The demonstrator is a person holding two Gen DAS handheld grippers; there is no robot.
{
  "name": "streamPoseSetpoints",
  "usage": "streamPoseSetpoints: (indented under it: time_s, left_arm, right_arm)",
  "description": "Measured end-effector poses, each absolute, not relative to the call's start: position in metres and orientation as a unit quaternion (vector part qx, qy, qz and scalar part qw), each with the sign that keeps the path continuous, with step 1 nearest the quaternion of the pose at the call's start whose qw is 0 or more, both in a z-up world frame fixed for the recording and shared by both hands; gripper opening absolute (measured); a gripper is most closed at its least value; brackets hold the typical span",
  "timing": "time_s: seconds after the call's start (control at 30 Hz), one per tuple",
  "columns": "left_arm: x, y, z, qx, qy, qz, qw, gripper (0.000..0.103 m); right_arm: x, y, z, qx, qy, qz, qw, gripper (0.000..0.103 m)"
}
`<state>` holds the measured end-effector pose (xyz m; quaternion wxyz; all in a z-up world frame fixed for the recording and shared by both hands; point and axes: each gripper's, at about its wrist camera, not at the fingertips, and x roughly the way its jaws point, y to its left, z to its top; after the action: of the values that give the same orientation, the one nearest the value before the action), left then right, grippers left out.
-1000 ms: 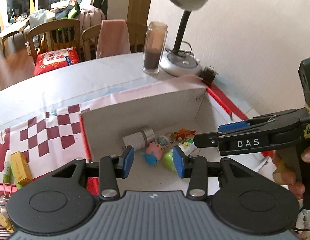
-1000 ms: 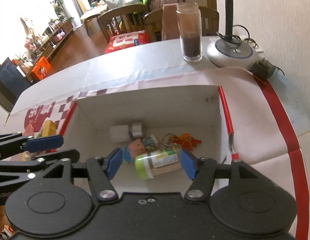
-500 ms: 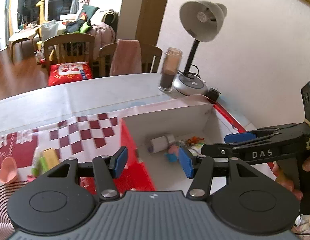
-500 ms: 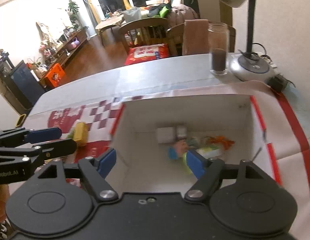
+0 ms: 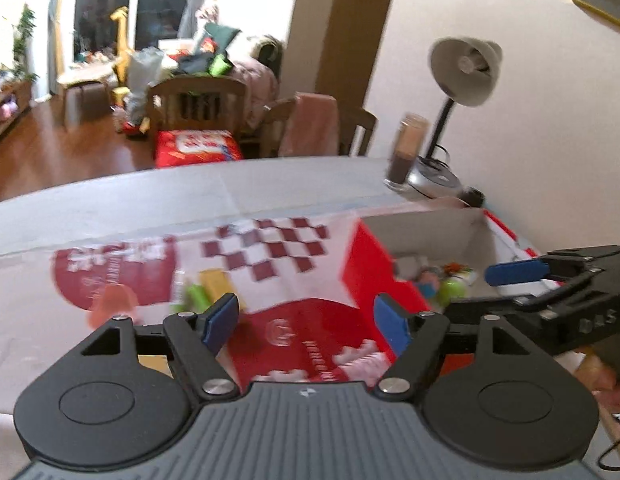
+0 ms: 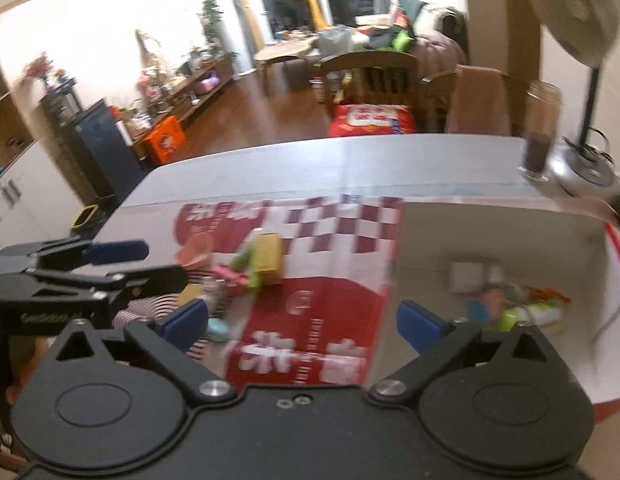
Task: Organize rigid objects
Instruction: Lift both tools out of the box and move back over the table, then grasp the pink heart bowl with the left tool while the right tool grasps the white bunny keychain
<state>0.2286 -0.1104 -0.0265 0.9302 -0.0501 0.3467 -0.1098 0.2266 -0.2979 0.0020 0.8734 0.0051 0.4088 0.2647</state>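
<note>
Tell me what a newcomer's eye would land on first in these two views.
First the open white box with red sides at the right of the table, holding small toys, among them a green-capped bottle. Next the loose pile left of the box on the red-and-white checked sheet: a yellow carton and a pink cup. Both hand-held grippers, left and right, hang empty over the sheet, jaws opening.

Indoor light is soft; both views smear with motion blur; fisheye bends edges; wall [image 6: 90, 52] glares white.
</note>
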Motion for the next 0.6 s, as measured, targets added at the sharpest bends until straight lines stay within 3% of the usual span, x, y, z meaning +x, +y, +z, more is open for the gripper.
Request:
streamPoseSetpoints:
  time_s: [0.07, 0.6]
  left_arm:
    - [0.221, -0.093, -0.029, -0.047, 0.333, -0.098, 0.937, 0.086]
    - [0.231, 0.026, -0.086, -0.073, 0.359, -0.015, 0.93, 0.086]
  right_arm:
    - [0.221, -0.283, 0.001, 0.001, 0.406, 0.279, 0.87, 0.103]
    - [0.21, -0.197, -0.042, -0.038, 0.435, 0.295, 0.85, 0.103]
